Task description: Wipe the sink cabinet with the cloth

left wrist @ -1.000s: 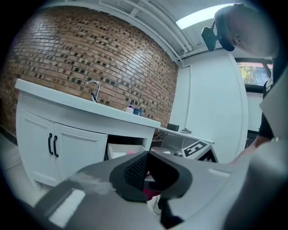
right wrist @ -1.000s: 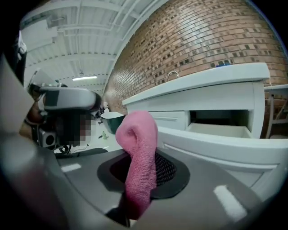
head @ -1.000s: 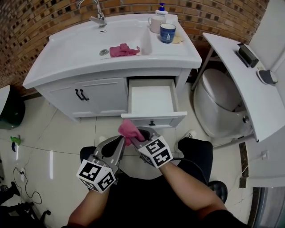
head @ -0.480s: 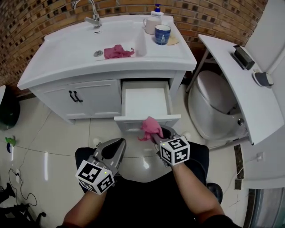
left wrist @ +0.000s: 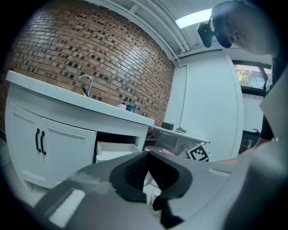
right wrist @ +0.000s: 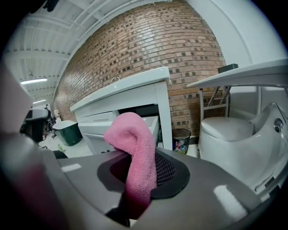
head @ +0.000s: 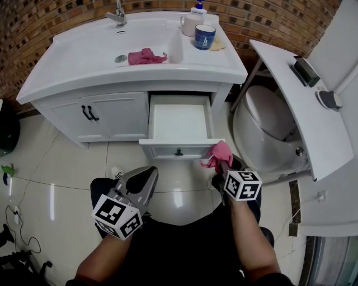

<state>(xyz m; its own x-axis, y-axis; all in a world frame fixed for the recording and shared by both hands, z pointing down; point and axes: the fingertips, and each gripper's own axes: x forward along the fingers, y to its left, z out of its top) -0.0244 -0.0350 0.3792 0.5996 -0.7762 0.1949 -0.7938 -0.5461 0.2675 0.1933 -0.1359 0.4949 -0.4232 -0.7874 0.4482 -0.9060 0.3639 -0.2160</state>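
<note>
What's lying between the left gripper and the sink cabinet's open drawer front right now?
Nothing but bare floor tile lies between the left gripper and the drawer front; the head view shows that stretch.

There are two soft pink cloths (head: 146,56) and two round cups (head: 205,37). There is one open white drawer (head: 180,124), one silver tap (head: 119,15) and one white toilet (head: 268,128).

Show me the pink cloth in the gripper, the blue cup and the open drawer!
pink cloth (right wrist: 134,148), right gripper view, on its middle, between the fingers.
blue cup (head: 205,37), head view, on its side.
open drawer (head: 180,123), head view, on its bare bottom.
</note>
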